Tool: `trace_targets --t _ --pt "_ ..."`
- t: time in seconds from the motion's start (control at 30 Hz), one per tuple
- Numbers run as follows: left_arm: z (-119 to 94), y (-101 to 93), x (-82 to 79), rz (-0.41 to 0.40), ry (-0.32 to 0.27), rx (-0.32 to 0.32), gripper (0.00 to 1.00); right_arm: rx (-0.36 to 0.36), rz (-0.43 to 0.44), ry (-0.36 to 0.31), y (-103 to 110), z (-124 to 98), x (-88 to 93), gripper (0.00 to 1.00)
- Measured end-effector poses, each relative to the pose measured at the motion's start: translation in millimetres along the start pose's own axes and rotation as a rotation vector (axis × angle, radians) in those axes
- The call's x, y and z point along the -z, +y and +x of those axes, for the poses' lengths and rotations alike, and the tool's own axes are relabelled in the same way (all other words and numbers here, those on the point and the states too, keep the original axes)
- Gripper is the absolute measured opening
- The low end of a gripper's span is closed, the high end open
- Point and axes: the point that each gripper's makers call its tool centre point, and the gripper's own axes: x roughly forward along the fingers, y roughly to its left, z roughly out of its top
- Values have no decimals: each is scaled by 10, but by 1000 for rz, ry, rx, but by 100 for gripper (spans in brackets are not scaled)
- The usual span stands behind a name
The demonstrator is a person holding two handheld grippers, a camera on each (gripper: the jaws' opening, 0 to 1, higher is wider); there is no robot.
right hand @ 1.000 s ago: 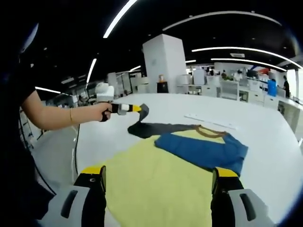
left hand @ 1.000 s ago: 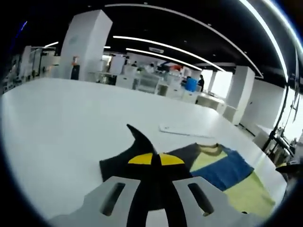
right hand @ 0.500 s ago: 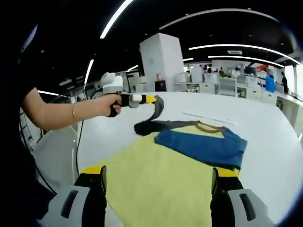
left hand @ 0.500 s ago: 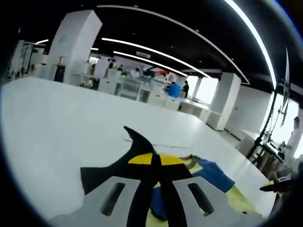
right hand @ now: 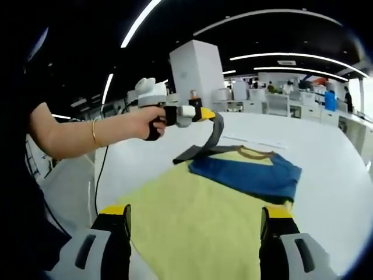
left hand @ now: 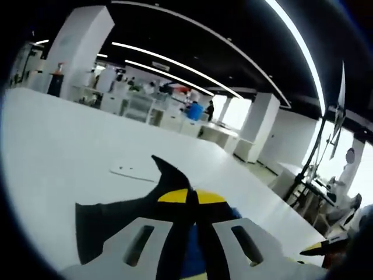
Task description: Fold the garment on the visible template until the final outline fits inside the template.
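White table [right hand: 344, 175] spans the workspace, open-plan room with a white pillar [right hand: 198, 73] and ceiling light strips beyond. No brand, label or writing is legible on anything.

Garment [right hand: 198, 224]: yellow T-shirt lying flat on the table, near the right gripper view's camera. Its blue sleeve [right hand: 247, 175] is folded across the chest, brown collar [right hand: 247, 153] at the far end. The dark grey sleeve [right hand: 211, 135] is lifted off the table, arcing up to the left gripper.

Thin white flat piece [left hand: 133, 171] lies on the table beyond the garment; cannot tell if it is the template.

Person's hand [right hand: 145, 121], bracelet at the wrist, holds the left gripper [right hand: 207, 113] above the far left part of the shirt. Jaws closed, yellow tips together, pinching the dark grey sleeve.

Right gripper [right hand: 197, 233]: jaws wide apart, nothing between them, over the near hem.
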Motion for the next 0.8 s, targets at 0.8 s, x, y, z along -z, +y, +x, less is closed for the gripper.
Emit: trace_targets --t 0.8 --pt "565 -1063 504 21 99 211 0 34 35 19 -174 -149 150 91"
